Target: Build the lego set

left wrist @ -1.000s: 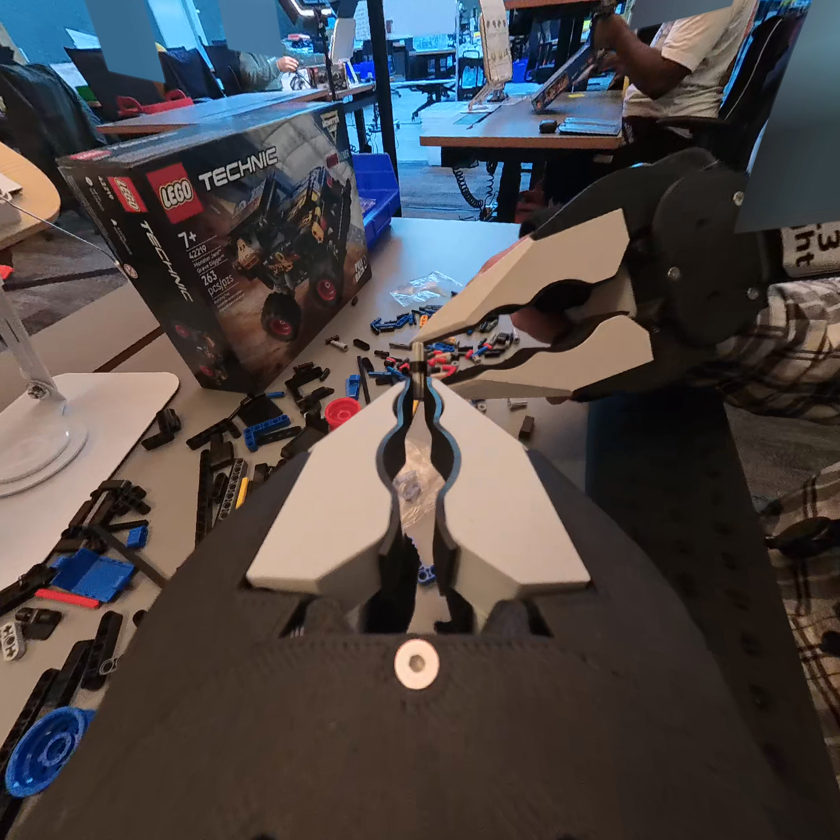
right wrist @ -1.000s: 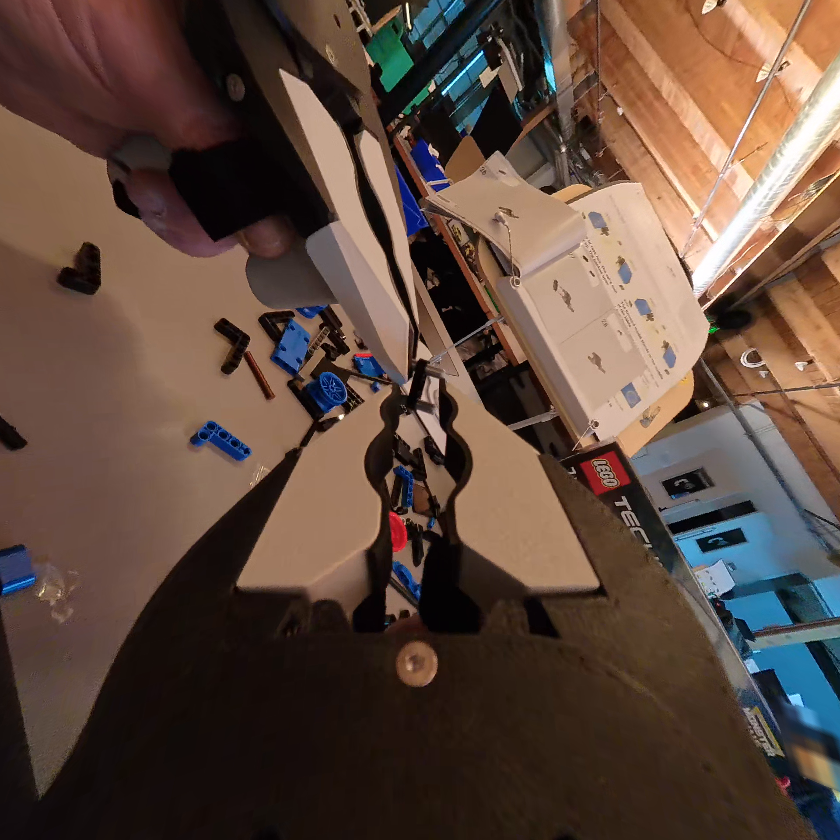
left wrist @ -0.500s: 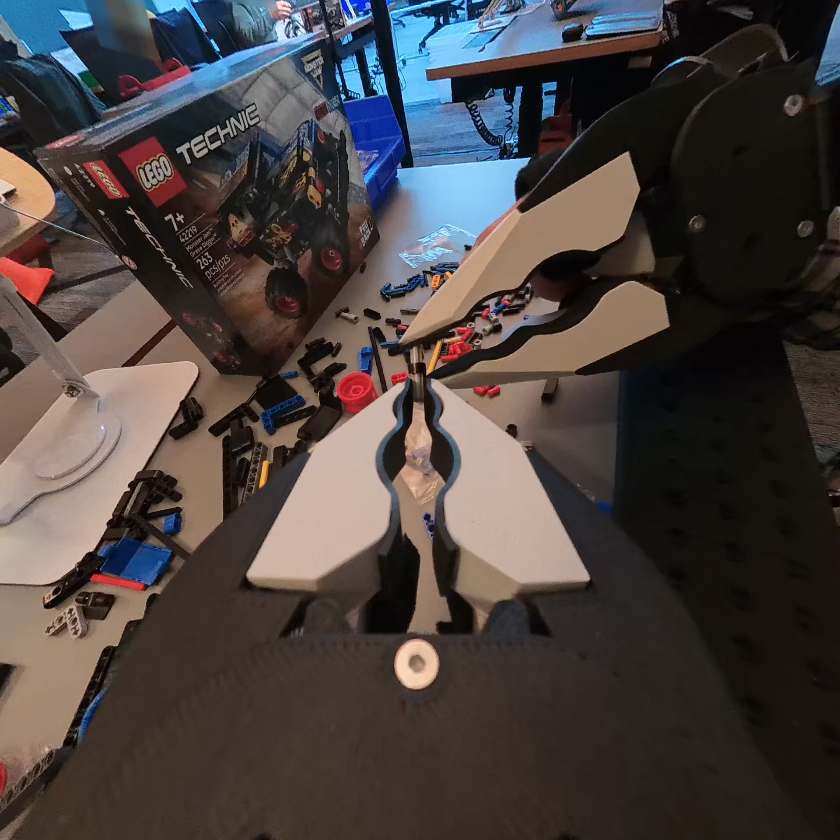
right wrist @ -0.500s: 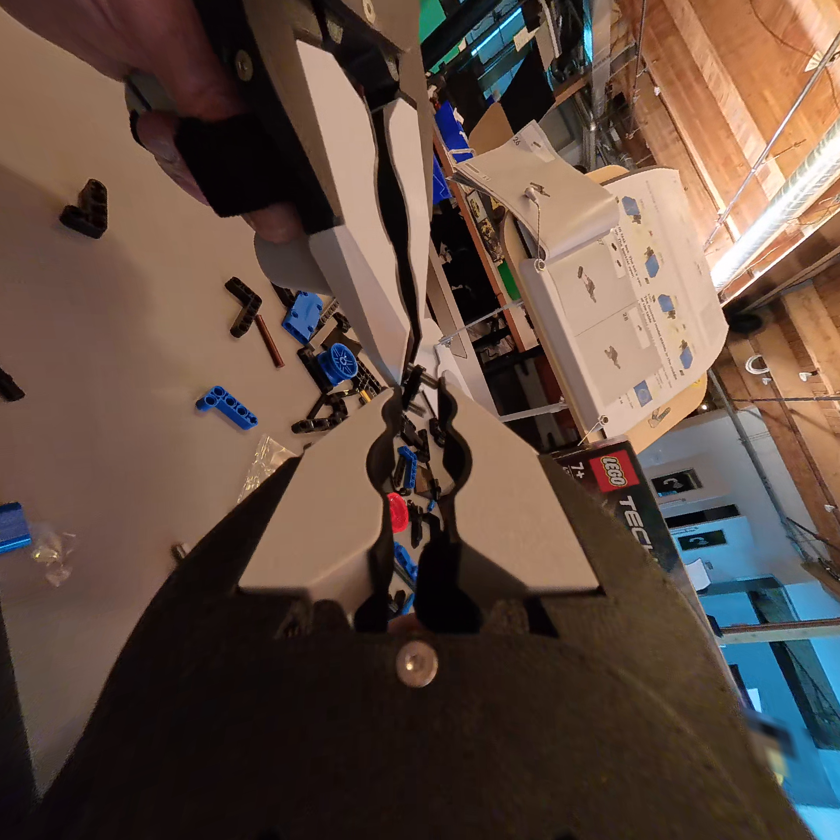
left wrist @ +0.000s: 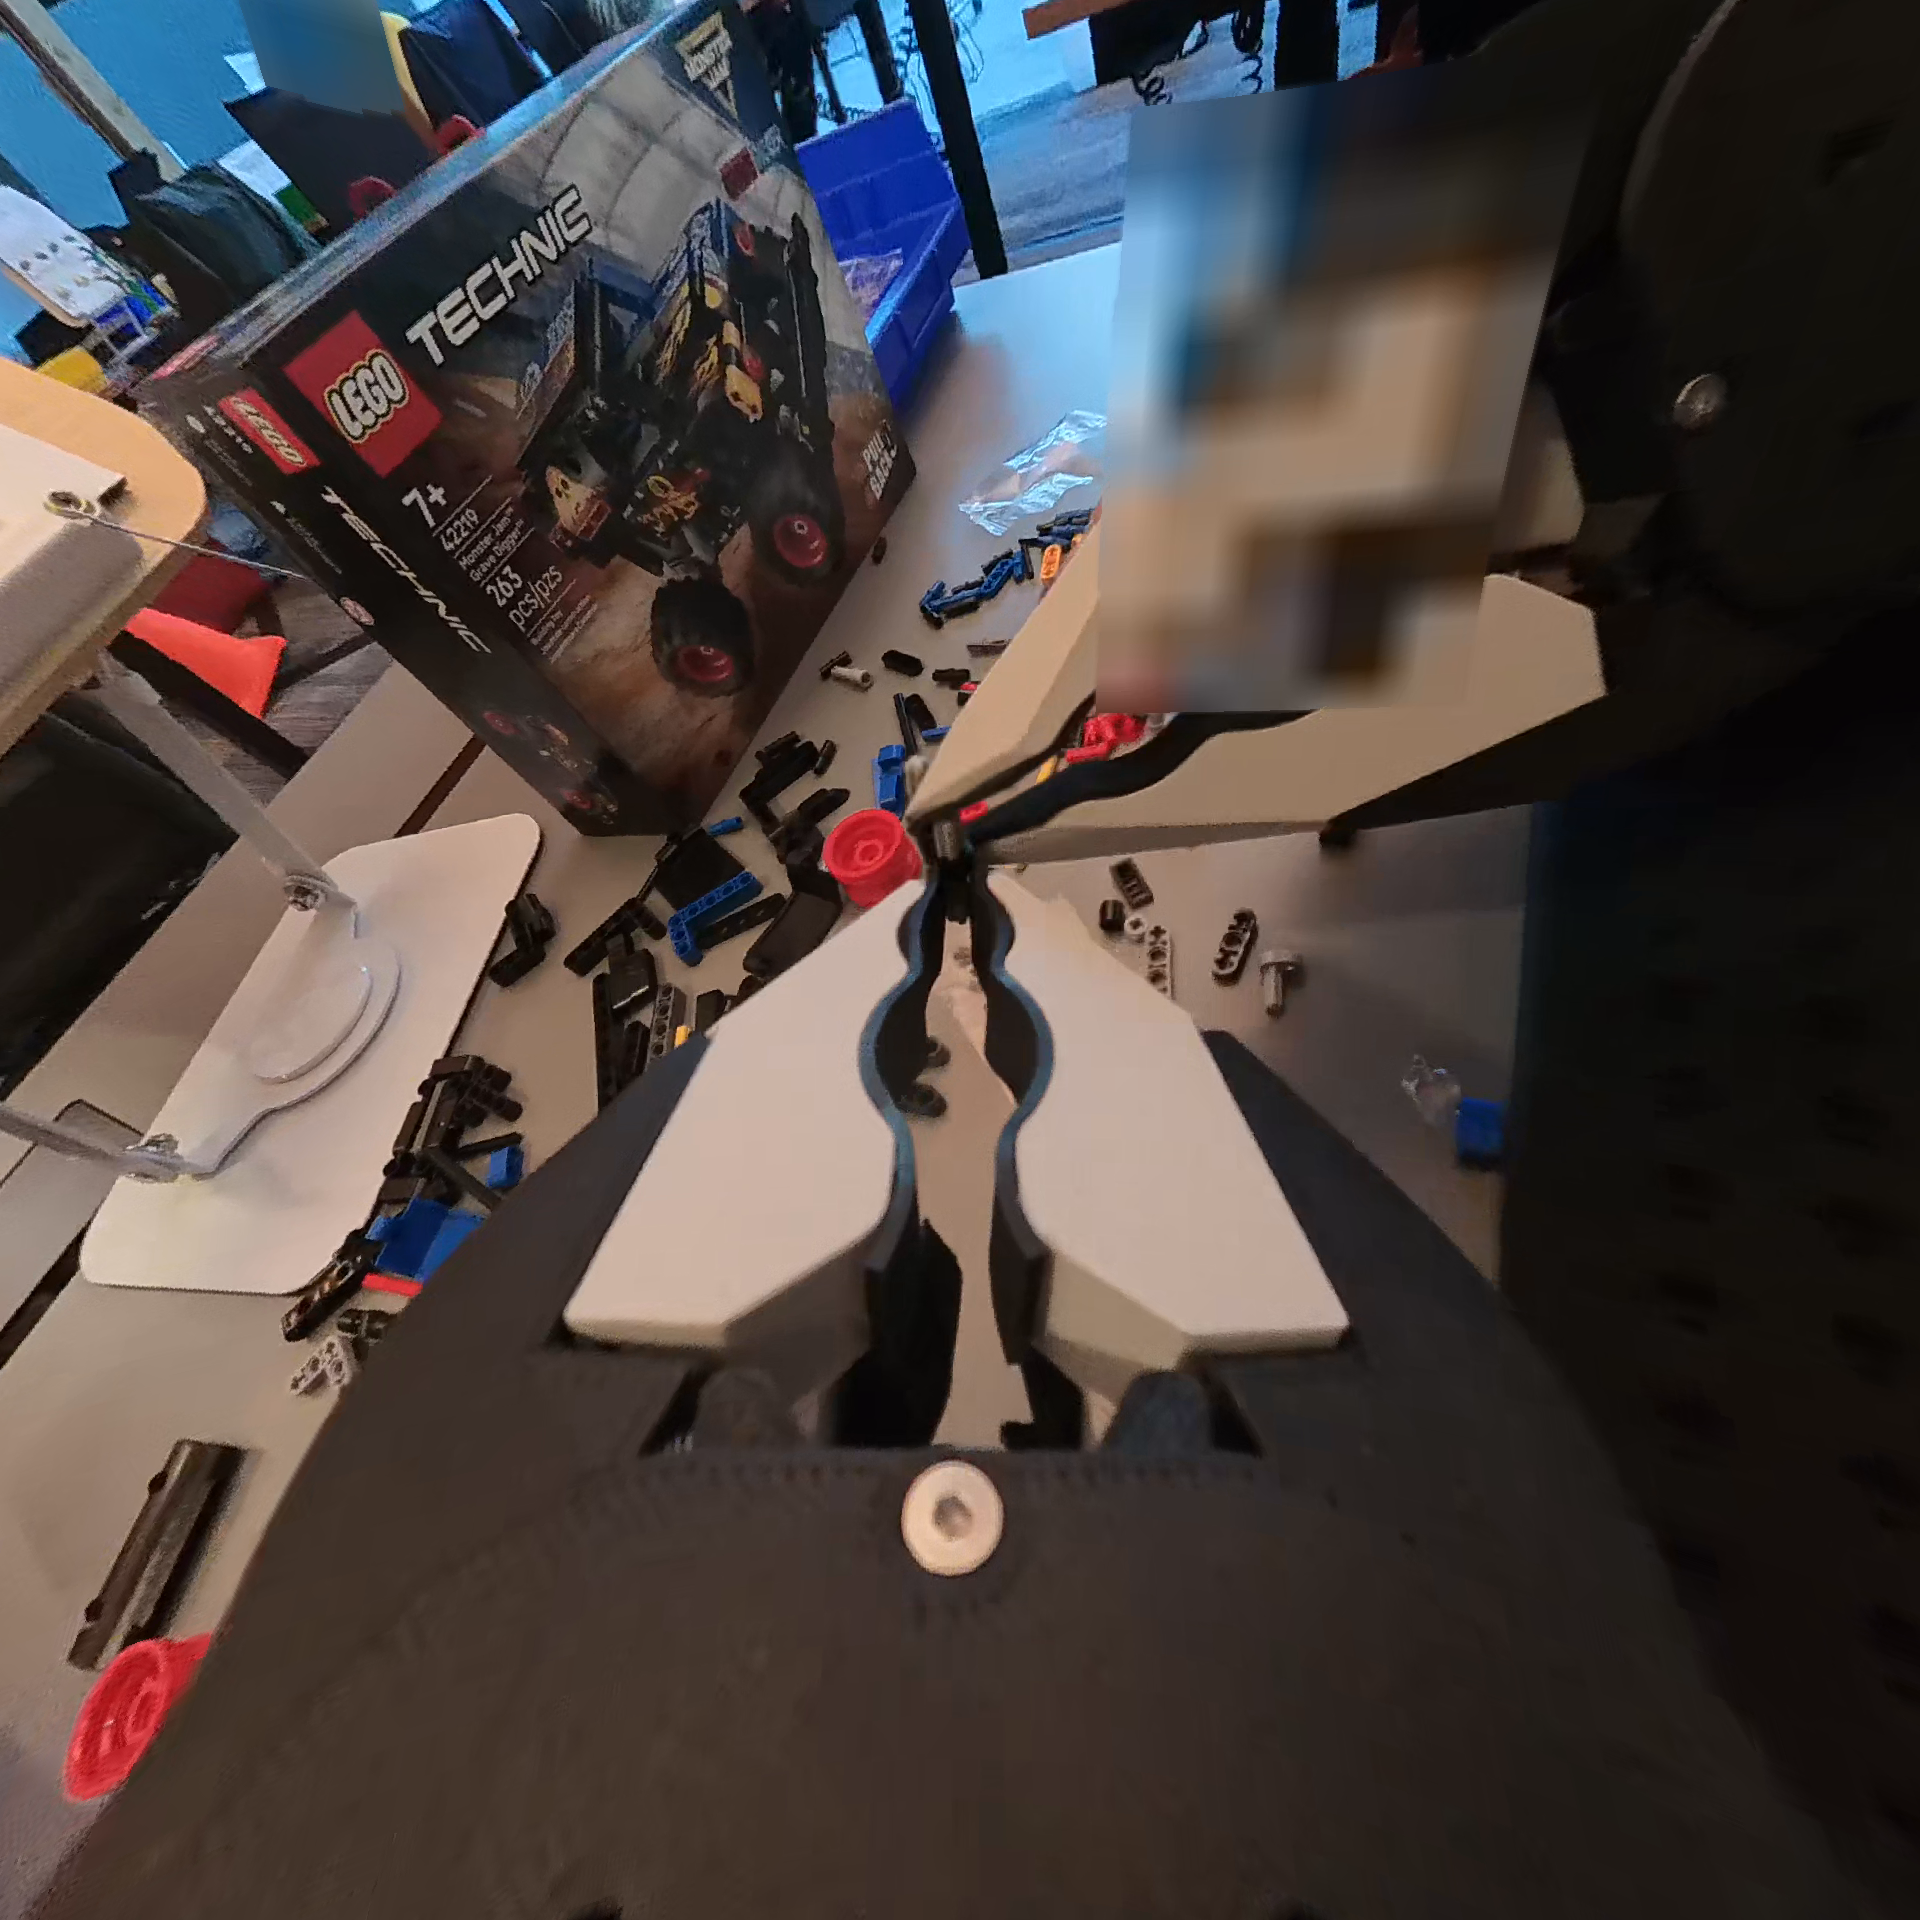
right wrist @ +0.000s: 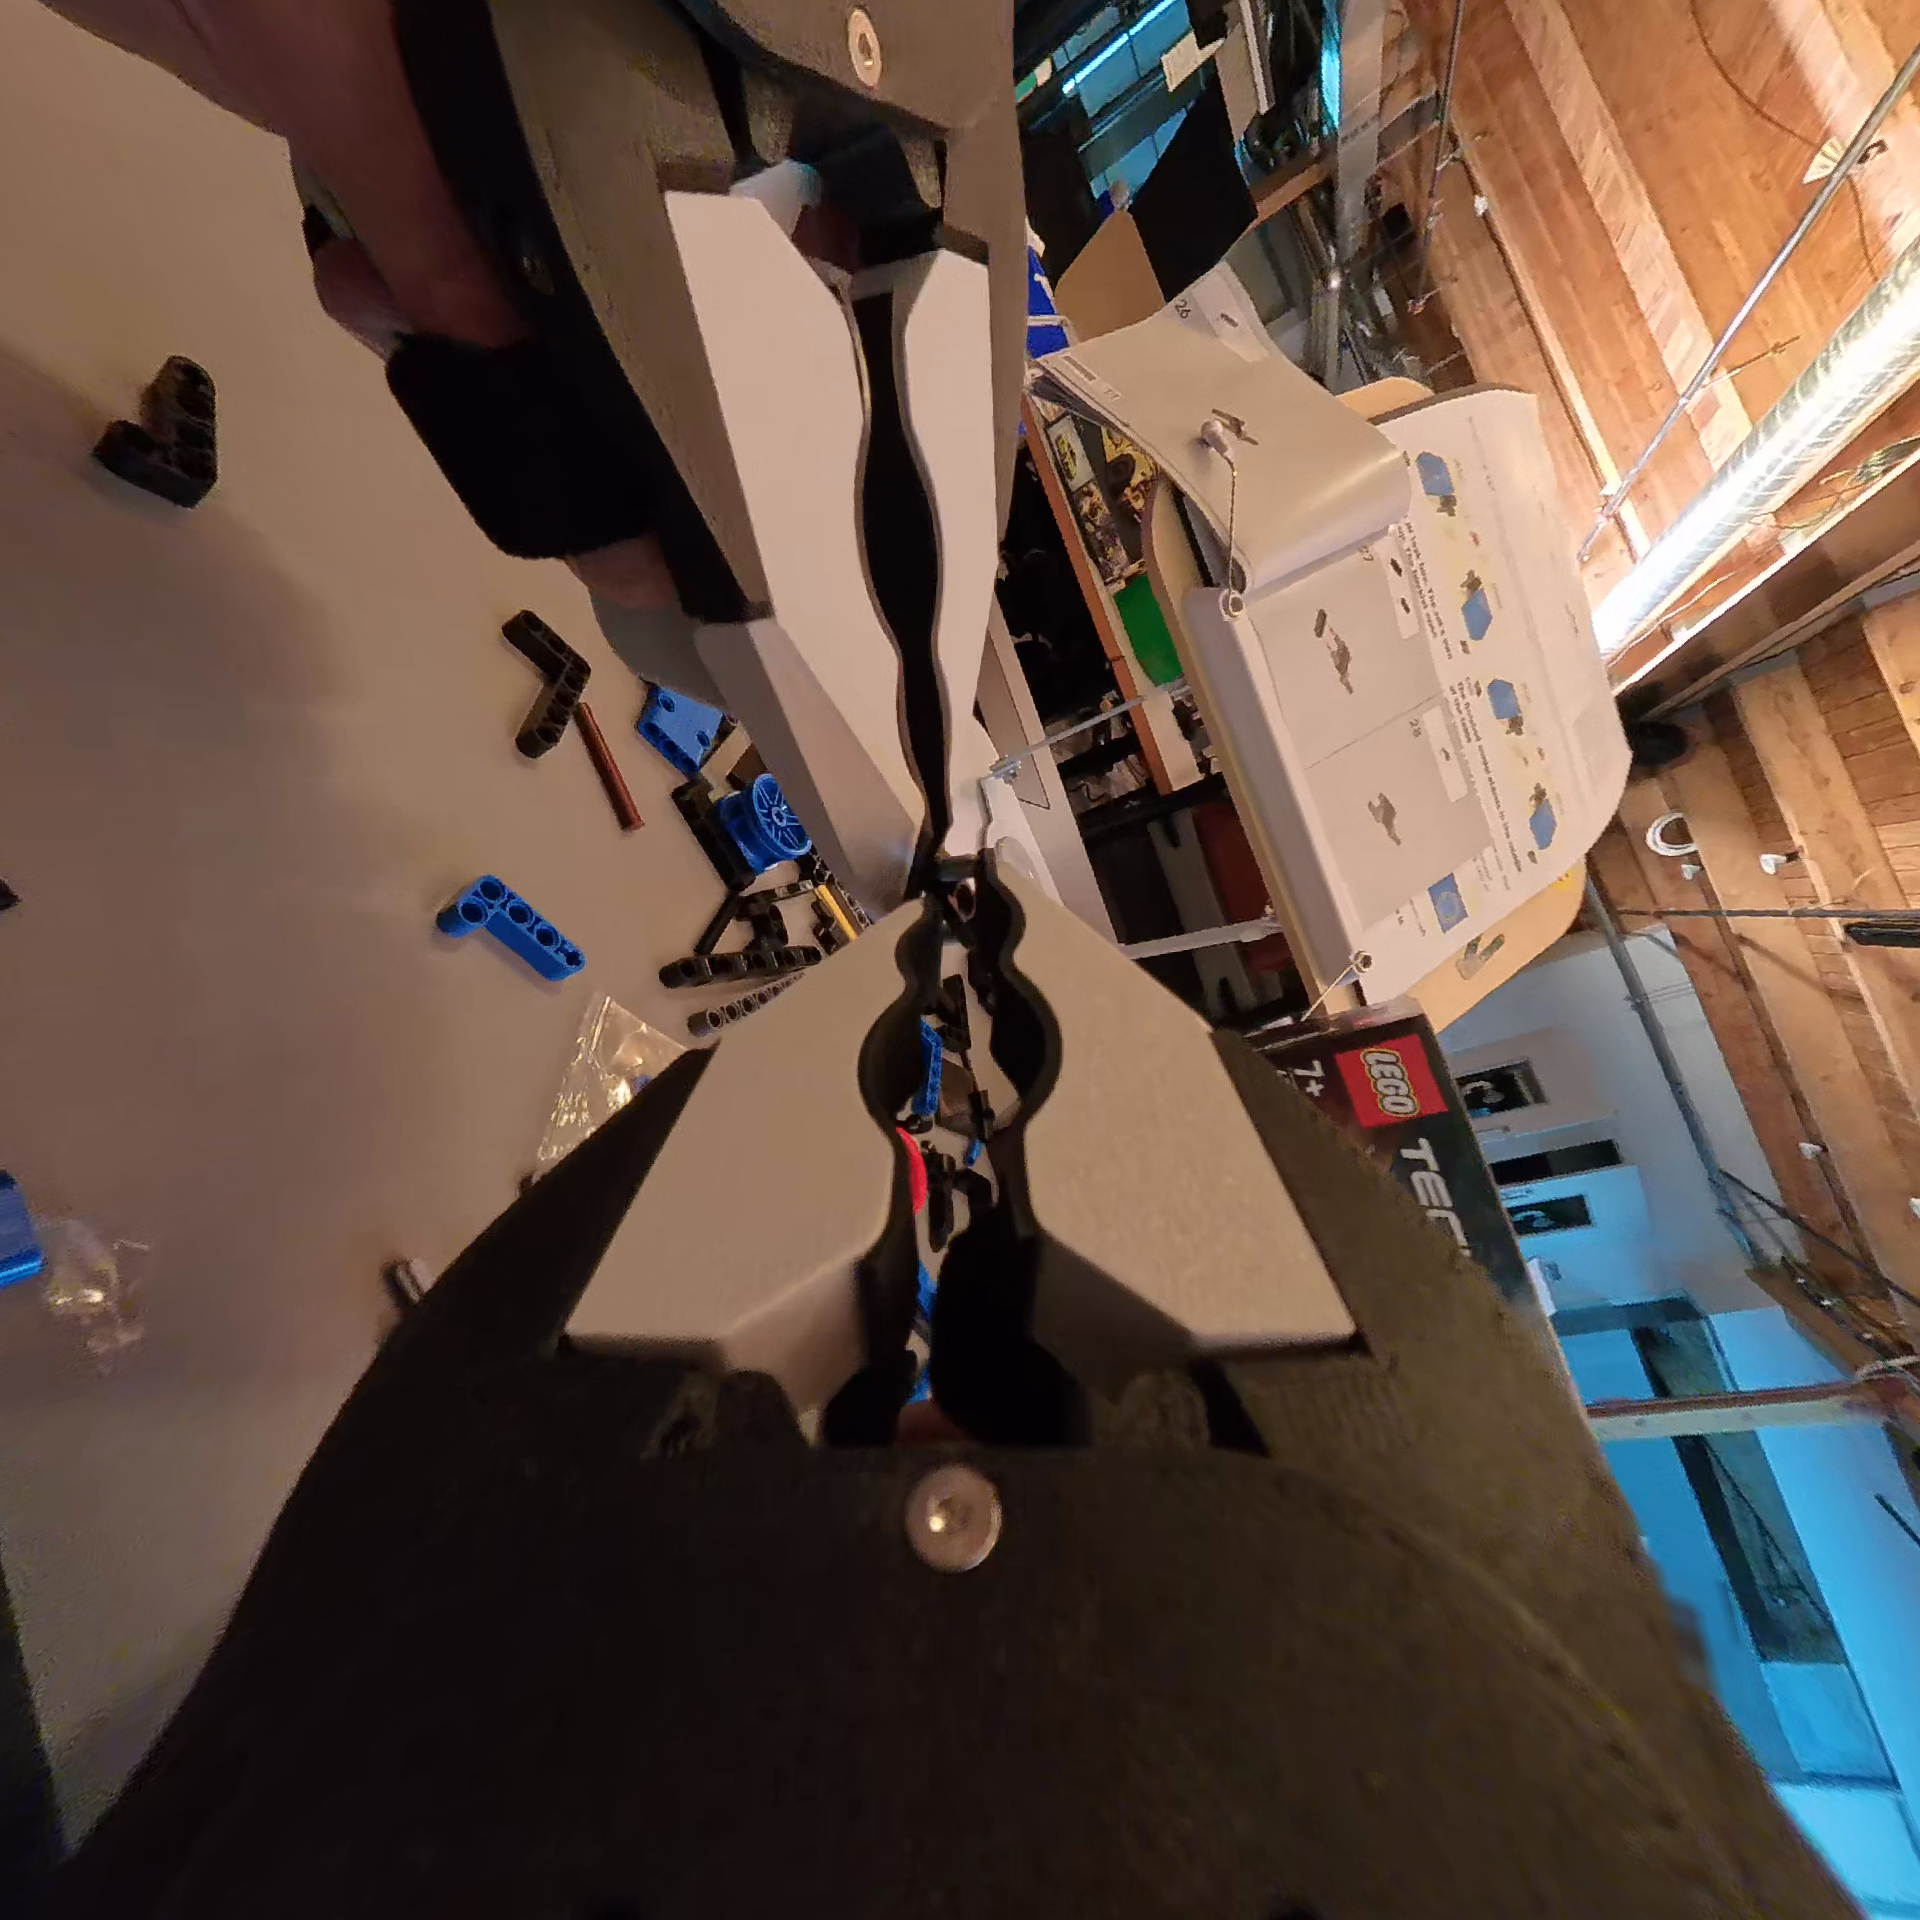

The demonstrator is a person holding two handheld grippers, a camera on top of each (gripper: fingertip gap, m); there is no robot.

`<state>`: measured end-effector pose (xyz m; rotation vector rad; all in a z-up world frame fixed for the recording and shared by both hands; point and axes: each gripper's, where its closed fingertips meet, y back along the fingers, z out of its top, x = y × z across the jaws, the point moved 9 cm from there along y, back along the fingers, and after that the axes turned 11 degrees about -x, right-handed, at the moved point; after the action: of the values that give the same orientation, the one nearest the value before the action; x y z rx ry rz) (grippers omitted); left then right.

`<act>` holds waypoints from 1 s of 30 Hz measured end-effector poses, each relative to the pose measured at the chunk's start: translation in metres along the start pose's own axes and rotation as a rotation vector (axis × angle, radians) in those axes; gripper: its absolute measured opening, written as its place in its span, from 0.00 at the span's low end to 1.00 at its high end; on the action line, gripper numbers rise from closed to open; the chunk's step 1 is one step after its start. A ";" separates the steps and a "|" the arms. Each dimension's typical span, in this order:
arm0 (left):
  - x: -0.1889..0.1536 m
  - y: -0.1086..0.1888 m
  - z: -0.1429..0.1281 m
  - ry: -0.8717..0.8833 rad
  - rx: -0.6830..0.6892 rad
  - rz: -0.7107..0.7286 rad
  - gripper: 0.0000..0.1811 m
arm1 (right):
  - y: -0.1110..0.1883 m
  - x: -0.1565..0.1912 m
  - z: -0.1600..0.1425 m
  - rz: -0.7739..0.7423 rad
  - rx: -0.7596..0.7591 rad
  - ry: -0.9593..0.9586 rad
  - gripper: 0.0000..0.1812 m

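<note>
Black and small, a Lego pin [left wrist: 948, 844] sat clamped between the closed tips of the left gripper [left wrist: 951, 883] at the centre of the left wrist view, and the tips of the right gripper [left wrist: 935, 816], coming in from the right of the frame, met it there with their jaws drawn nearly together on the same piece. In the right wrist view the right gripper [right wrist: 951, 883] pinched that dark part [right wrist: 954, 871] at mid-frame, the left gripper [right wrist: 925, 852] reaching down from the top, a hand [right wrist: 343, 177] wrapped round its body at the upper left. Just left of the tips in the left wrist view lay a red wheel hub [left wrist: 871, 854] among scattered black and blue beams on the grey table [left wrist: 1351, 935]. Further out, a blue L-shaped beam [right wrist: 509, 927] and a blue rim [right wrist: 771, 818] lay on the left of the right wrist view. The Lego set box [left wrist: 540, 457] stood upright at the upper left of the left wrist view, a white stand base [left wrist: 312, 1039] below it. An open instruction booklet [right wrist: 1382, 665] hung on its holder at the upper right of the right wrist view.
</note>
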<state>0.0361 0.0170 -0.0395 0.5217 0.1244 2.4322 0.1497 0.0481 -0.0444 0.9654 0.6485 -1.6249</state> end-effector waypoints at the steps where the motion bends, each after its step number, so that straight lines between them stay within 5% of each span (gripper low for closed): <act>1: 0.000 0.000 0.000 -0.005 0.007 0.001 0.00 | 0.000 0.000 0.000 0.001 0.002 -0.009 0.02; 30: -0.009 -0.011 -0.014 -0.078 0.141 -0.024 0.00 | -0.004 0.021 -0.013 0.067 0.088 0.055 0.01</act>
<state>0.0437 0.0204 -0.0577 0.6733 0.2686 2.3878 0.1479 0.0490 -0.0691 1.0877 0.5800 -1.5834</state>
